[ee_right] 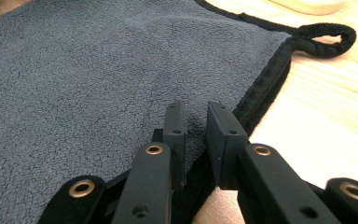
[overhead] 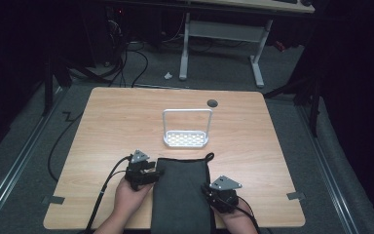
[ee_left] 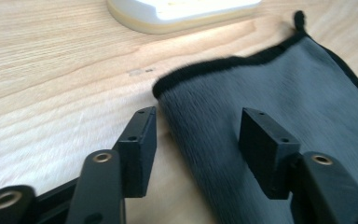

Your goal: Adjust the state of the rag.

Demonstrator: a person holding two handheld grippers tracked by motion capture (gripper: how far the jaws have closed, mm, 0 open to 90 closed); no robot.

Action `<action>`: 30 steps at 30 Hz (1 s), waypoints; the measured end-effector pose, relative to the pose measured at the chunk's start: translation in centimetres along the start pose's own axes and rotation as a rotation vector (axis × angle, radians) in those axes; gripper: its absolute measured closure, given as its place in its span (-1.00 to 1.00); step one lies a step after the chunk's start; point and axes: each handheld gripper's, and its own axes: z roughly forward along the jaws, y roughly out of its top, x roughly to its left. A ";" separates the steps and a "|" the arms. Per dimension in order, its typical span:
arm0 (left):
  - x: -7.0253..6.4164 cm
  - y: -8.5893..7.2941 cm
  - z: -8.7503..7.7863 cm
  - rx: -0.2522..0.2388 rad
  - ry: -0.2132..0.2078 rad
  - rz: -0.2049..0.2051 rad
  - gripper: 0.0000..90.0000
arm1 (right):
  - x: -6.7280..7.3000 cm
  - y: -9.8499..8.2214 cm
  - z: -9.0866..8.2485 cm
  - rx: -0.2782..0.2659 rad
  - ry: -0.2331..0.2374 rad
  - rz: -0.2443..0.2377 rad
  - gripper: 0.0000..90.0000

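Towel [overhead: 182, 192] is lying folded at the table's [overhead: 102, 126] near edge, so I'm hovering the left gripper [ee_left: 198, 135] spread wide over its left edge while the right gripper [ee_right: 196, 135], jaws slightly apart, is straddling the right hem.

The table [overhead: 126, 117] is seen from high above its near edge, facing twelve o'clock and down, while the grey towel [overhead: 182, 195] is viewed close and low along the jaws from nine o'clock and from four o'clock, its looped corner [ee_right: 326, 35] being shared by all views.
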 end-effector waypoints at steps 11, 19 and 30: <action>0.1 -0.1 0.5 -0.015 -0.011 -0.023 0.68 | -0.6 0.5 -0.2 -0.046 -0.029 0.045 0.51; -0.1 -0.2 0.5 -0.018 0.005 -0.006 0.66 | -2.6 3.3 2.4 -0.008 -0.107 0.142 0.12; -0.1 -0.2 0.5 -0.016 -0.002 -0.003 0.63 | -3.4 4.3 5.1 0.039 -0.138 0.217 -0.20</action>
